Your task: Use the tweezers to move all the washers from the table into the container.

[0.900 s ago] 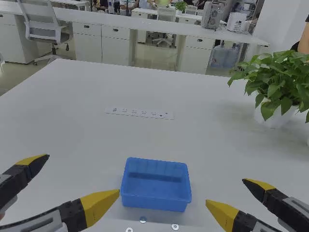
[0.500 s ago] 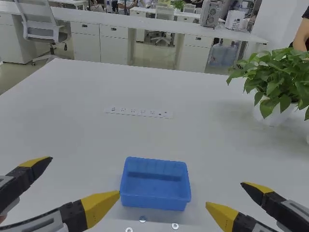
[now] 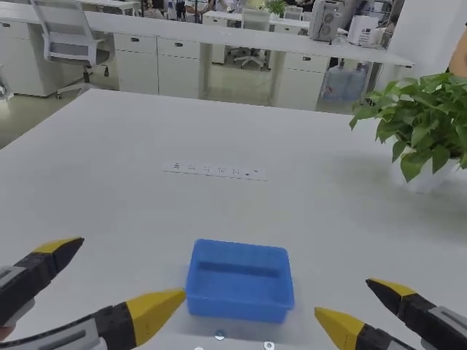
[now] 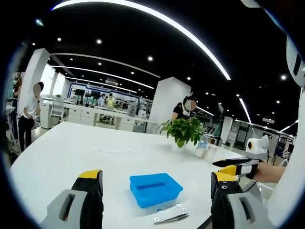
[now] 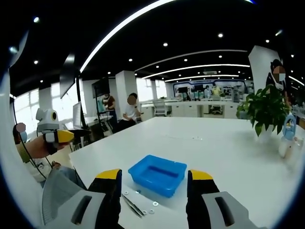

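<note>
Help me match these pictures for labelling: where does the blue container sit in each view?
Head view: blue container bottom centre.
Left gripper view: blue container low centre, washers before it.
Right gripper view: blue container low centre, tweezers before it.
Shared landmark: potted plant, beyond the container.

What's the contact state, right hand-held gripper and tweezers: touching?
Apart. In the left gripper view the tweezers lie on the table near the washers, while the right hand-held gripper hangs in the air off to one side.
</note>
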The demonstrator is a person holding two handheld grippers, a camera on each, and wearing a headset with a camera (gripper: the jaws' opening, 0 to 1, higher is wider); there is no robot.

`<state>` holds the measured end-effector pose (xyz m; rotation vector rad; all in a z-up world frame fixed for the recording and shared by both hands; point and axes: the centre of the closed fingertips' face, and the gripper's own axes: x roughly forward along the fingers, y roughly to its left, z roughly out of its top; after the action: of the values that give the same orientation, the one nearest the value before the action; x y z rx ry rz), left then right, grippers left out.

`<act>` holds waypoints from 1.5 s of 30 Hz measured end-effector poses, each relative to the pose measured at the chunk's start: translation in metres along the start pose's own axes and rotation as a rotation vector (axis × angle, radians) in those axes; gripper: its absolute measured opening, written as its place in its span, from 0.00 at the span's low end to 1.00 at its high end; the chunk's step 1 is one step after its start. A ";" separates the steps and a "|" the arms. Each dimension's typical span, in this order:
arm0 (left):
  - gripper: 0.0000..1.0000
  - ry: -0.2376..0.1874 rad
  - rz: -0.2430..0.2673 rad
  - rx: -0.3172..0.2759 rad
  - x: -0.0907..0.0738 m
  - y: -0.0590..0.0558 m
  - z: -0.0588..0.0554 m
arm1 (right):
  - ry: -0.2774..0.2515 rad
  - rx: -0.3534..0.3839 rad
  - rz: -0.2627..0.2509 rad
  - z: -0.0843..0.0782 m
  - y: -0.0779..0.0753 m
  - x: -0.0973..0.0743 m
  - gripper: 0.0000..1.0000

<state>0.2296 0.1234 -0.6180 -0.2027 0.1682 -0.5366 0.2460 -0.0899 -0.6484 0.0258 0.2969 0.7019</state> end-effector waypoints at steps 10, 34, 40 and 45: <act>0.96 -0.003 0.029 -0.001 0.002 0.004 0.004 | 0.002 -0.010 0.037 0.006 -0.003 0.018 0.53; 0.91 0.075 -0.016 0.004 0.034 0.004 -0.012 | 0.040 0.026 0.035 -0.011 -0.019 0.032 0.57; 0.79 0.245 -0.124 0.062 0.038 -0.018 -0.057 | 0.163 -0.029 0.130 -0.040 0.002 0.035 0.37; 0.61 0.442 -0.216 0.151 0.039 -0.025 -0.101 | 0.262 -0.077 0.216 -0.066 0.020 0.041 0.26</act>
<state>0.2294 0.0674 -0.7138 0.0496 0.5378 -0.8026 0.2448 -0.0538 -0.7197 -0.1096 0.5236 0.9324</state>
